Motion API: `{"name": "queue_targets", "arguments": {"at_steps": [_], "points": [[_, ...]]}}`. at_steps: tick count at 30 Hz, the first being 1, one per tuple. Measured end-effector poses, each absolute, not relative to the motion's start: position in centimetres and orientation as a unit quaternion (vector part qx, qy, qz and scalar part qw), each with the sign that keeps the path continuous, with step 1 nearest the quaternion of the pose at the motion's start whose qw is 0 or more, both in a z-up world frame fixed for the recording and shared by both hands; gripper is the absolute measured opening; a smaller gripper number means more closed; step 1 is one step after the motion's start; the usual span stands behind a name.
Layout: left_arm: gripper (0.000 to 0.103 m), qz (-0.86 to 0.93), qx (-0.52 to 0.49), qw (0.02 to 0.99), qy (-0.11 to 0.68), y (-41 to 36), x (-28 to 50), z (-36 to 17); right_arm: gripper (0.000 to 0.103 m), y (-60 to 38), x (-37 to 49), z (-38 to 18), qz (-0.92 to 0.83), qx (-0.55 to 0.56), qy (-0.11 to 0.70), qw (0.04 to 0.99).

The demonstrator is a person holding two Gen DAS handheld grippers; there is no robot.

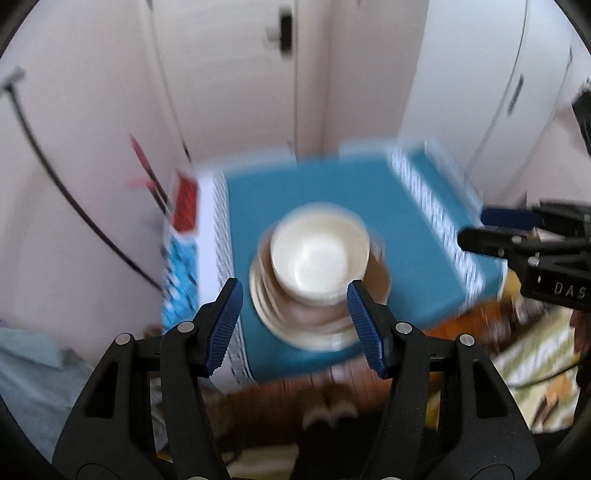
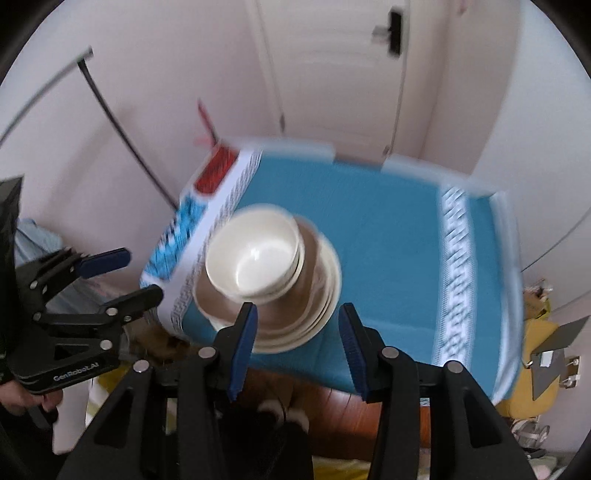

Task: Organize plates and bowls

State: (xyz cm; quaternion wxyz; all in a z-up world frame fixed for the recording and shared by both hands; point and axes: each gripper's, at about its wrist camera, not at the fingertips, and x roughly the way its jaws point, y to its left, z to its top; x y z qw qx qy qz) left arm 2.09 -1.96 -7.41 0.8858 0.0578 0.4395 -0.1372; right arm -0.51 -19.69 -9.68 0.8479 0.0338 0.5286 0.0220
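Observation:
A stack of cream bowls [image 1: 319, 258] [image 2: 255, 251] sits on a pile of brown and cream plates [image 1: 306, 325] [image 2: 295, 325], which rests on a teal-covered table [image 1: 399, 221] [image 2: 388, 240] near its front left. Both views are blurred. My left gripper [image 1: 294, 291] [image 2: 142, 275] hovers above the stack, open, with nothing between its blue pads. My right gripper [image 2: 298, 314] [image 1: 476, 227] is also open and empty; it hangs above the plates' near right edge and touches nothing.
White walls and a door with a dark handle [image 1: 285, 31] [image 2: 394, 31] close in behind the table. A black cable [image 1: 74, 199] runs down the left wall. Below the table edge are a wooden floor [image 2: 354, 410] and slippers [image 1: 328, 413]. A yellow bag [image 2: 532, 376] lies at the right.

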Motion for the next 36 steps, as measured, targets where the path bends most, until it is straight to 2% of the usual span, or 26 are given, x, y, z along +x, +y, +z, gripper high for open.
{"name": "queue_targets", "arguments": {"at_steps": [1, 2, 3, 4, 5, 9, 12, 17, 36], "points": [[0.06, -0.129, 0.053, 0.903, 0.407, -1.9, 1.0, -5.6, 0.05, -19.6, -1.2, -8.5, 0.012, 0.035, 0.511, 0.859], [0.072, -0.125, 0.05, 0.913, 0.384, -1.9, 0.2, -4.4, 0.058, -19.7, -2.4, -6.8, -0.003, 0.036, 0.486, 0.873], [0.091, -0.117, 0.045, 0.928, 0.351, -1.8, -1.0, -3.0, 0.079, -19.6, -3.1, -5.8, -0.011, 0.035, 0.47, 0.882], [0.099, -0.113, 0.042, 0.938, 0.325, -1.8, -1.8, -2.0, 0.098, -19.6, -3.7, -4.8, -0.019, 0.032, 0.454, 0.89], [0.103, -0.111, 0.039, 0.949, 0.292, -1.8, -2.9, -1.0, 0.102, -19.5, -4.7, -3.8, -0.026, 0.026, 0.437, 0.899], [0.103, -0.098, 0.066, 0.971, 0.209, -2.7, -6.1, 1.3, 0.102, -19.1, -7.7, -1.2, -0.067, -0.004, 0.377, 0.924], [0.103, -0.089, 0.081, 0.974, 0.194, -3.5, -7.5, 2.0, 0.102, -19.3, -10.2, 0.5, -0.103, -0.004, 0.324, 0.94], [0.103, -0.094, 0.049, 0.979, 0.176, -2.9, -9.5, 2.7, 0.102, -19.1, -13.2, 2.1, -0.127, -0.01, 0.273, 0.954], [0.103, -0.093, 0.044, 0.981, 0.164, -3.1, -11.5, 3.5, 0.102, -19.4, -16.4, 3.3, -0.148, 0.006, 0.238, 0.96]]}}
